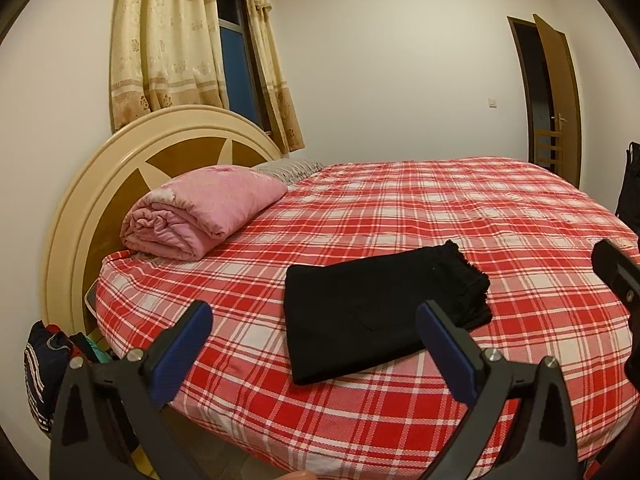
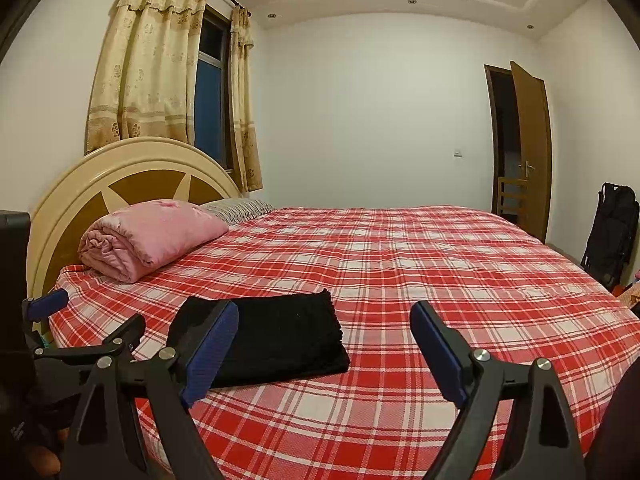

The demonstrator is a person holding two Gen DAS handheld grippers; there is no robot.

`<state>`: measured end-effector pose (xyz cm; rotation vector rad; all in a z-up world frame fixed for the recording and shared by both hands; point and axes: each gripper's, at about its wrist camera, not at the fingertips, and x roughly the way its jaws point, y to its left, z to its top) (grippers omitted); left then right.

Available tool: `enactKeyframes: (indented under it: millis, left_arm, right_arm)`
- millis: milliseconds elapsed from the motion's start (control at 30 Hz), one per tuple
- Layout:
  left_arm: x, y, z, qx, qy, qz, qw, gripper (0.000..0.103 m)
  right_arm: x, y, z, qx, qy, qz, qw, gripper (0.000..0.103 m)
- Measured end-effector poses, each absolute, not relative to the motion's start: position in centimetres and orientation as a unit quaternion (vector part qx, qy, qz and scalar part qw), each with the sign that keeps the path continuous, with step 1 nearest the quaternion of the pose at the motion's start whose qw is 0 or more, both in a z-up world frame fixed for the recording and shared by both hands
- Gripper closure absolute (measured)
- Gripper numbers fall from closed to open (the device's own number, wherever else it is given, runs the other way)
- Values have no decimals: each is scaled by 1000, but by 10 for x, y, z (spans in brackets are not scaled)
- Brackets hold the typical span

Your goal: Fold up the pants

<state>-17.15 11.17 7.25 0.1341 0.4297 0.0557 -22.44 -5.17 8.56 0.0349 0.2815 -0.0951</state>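
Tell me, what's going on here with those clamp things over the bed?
A person is holding a two-finger gripper in each hand to fold pants. The black pants already lie folded in a flat stack on the red plaid bed. Both the left gripper and the right gripper are open, hold nothing, and sit back from the pants near the bed's edge. A rolled pink blanket rests by the headboard, apart from the pants.

You see the black pants (image 1: 372, 312) folded into a flat rectangle, lying near the bed's (image 1: 500, 216) front edge.
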Motion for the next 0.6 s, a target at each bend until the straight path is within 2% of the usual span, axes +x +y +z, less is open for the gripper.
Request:
enactKeyframes:
  millis: [600]
  left_arm:
    - [-169,110,68,68,221,34,972,0]
  right_arm:
    - [-225,-54,82,23,142,-52,988,14]
